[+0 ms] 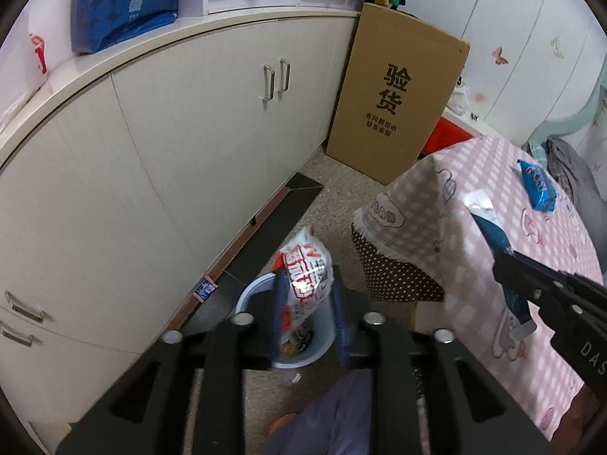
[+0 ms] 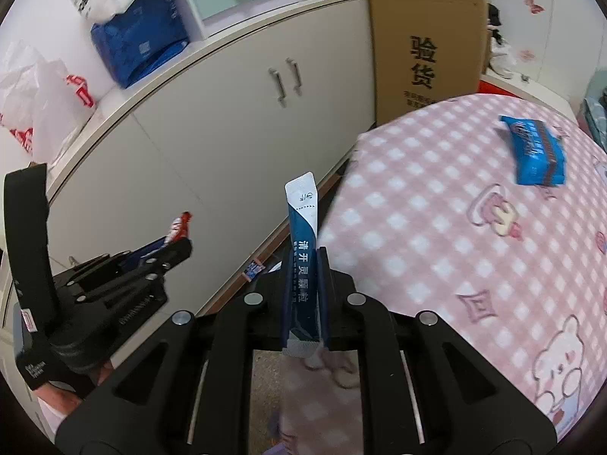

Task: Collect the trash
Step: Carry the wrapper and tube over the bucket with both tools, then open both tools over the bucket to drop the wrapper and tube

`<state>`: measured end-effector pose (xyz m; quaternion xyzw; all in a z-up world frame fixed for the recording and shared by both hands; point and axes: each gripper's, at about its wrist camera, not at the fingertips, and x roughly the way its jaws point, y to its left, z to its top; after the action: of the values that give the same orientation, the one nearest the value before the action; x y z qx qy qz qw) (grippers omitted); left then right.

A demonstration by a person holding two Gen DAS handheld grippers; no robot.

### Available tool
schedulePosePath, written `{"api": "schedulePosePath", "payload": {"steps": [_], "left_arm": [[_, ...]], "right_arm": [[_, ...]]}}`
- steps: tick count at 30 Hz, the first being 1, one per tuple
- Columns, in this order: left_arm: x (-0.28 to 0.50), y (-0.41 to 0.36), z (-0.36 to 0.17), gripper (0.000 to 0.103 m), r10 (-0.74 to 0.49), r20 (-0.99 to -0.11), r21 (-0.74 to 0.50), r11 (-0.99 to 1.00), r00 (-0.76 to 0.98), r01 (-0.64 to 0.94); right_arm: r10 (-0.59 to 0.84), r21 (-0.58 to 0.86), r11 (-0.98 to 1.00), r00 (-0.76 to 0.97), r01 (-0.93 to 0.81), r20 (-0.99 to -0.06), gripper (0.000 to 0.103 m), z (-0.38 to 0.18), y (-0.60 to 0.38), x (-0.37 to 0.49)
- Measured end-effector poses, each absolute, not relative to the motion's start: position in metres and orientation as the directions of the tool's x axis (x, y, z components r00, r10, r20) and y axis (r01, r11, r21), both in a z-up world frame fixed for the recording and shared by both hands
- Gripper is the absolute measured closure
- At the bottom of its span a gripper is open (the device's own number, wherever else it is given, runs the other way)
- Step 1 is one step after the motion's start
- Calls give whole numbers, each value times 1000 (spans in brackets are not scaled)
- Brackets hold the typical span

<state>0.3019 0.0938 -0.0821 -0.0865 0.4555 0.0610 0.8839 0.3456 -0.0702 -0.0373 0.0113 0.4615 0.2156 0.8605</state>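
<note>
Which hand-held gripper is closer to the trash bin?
Left. The left hand-held gripper hangs right above the trash bin with a wrapper. The right hand-held gripper is over by the table.

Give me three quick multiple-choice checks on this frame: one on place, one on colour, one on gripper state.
1. Where is the white bin?
A. On the table
B. On the floor below the left gripper
C. On the cabinet top

2. What colour is the wrapper left on the checked tablecloth?
A. Blue
B. Green
C. Yellow

3. What is the right gripper doing?
A. Open, empty
B. Shut on the blue-and-white sachet
C. Shut on a cup

Answers:
1 B, the bin's rim shows under the held red-and-white snack bag.
2 A, the blue wrapper lies flat.
3 B, the sachet stands clamped.
</note>
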Motion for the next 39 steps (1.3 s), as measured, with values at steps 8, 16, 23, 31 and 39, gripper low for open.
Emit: {"api": "schedulePosePath", "payload": {"steps": [8, 16, 23, 31, 39], "left_arm": [[299, 100, -75, 40, 81, -791, -33, 984, 606, -175], [290, 141, -87, 40, 101, -809, -59, 966, 578, -251], [280, 177, -112, 40, 118, -848, -68, 943, 517, -327], [271, 188, -121, 40, 110, -858, -83, 935, 502, -345], [265, 191, -119, 40, 120, -855, -83, 929, 505, -362]], "right_arm": [[378, 212, 903, 455, -375, -806, 91, -45, -49, 353], [361, 213, 892, 345, -399, -866, 91, -81, -1, 364], [304, 166, 895, 293, -414, -906, 87, -114, 27, 371], [288, 82, 857, 339, -509, -896, 34, -114, 44, 356], [297, 99, 850, 315, -518, -901, 34, -115, 44, 356]]}}
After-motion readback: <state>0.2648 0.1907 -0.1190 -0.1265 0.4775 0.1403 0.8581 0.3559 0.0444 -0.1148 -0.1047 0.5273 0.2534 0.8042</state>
